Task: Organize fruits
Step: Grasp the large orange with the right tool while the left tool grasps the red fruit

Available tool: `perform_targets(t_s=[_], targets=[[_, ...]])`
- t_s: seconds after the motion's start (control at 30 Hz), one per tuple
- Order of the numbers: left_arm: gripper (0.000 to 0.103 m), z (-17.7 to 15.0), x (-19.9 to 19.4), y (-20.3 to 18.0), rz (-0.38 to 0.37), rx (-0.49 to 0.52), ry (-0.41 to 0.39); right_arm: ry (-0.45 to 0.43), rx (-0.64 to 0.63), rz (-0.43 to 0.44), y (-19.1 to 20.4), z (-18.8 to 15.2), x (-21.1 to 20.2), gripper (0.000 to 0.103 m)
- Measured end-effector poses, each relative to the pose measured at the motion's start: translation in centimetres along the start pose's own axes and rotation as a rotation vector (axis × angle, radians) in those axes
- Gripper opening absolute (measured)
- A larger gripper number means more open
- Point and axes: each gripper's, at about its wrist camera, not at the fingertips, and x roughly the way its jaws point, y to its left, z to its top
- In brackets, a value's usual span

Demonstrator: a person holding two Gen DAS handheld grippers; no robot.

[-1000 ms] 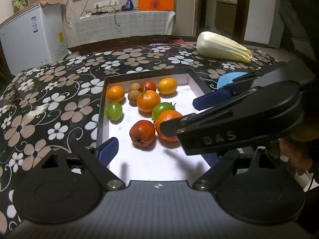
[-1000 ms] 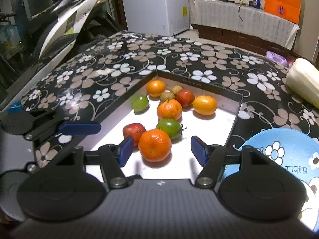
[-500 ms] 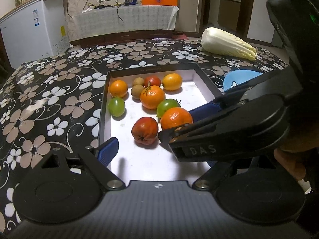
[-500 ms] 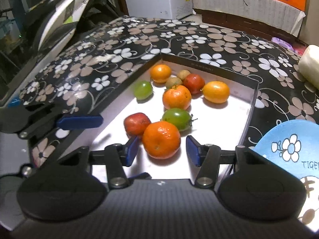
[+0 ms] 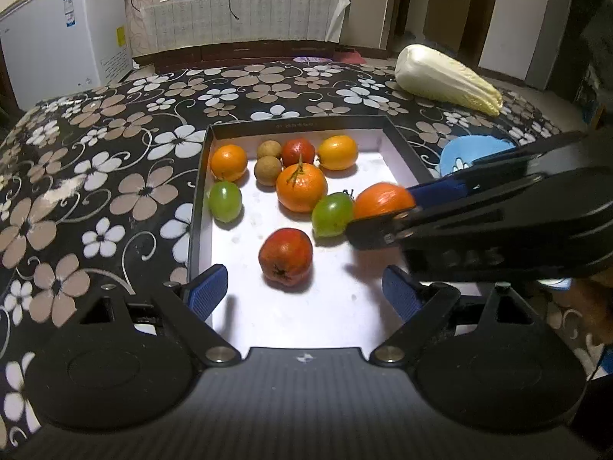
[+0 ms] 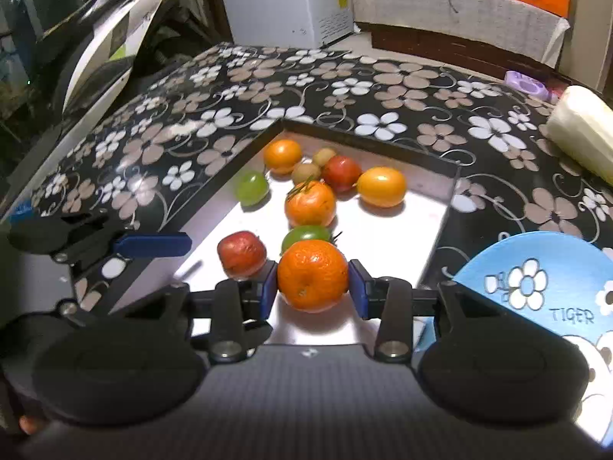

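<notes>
Right gripper [image 6: 311, 291] jaws, a second ago wide with the front mandarin [image 6: 312, 274] loose between them, are closing on it now and both blue pads touch its sides; left gripper [image 5: 302, 287] hasn't changed, fingers spread with nothing between them. Mandarin sits dead centre between the right fingers, near the tray's [image 6: 367, 136] front edge. It's roundish, no real long axis, so grip angle doesn't matter. Right hand clearly owns this one; the left hangs over the tray's front edge, nearest the red fruit [image 5: 285, 255]. Likely destination is the blue plate [image 6: 536, 280], just outside the tray's right wall. Count in the tray: nine fruits total — three orange mandarins, one yellow-orange citrus, two green, two red, two small brown. Outside the tray: one blue plate, one napa cabbage [image 5: 446, 74] beyond its far right corner.
</notes>
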Motion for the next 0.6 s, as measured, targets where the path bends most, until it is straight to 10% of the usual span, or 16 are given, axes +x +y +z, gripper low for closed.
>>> perform_targets(t_s=[0.47,0.6], targets=[[0.062,0.8,1.4,1.0,-0.025,-0.045,0.049,-0.03,0.022,0.012,-0.6,0.0,-1.2,0.043],[0.038,0.9,1.5,1.2,0.001,-0.062,0.048,-0.027,0.012,0.015,-0.4,0.0,-1.2,0.043]])
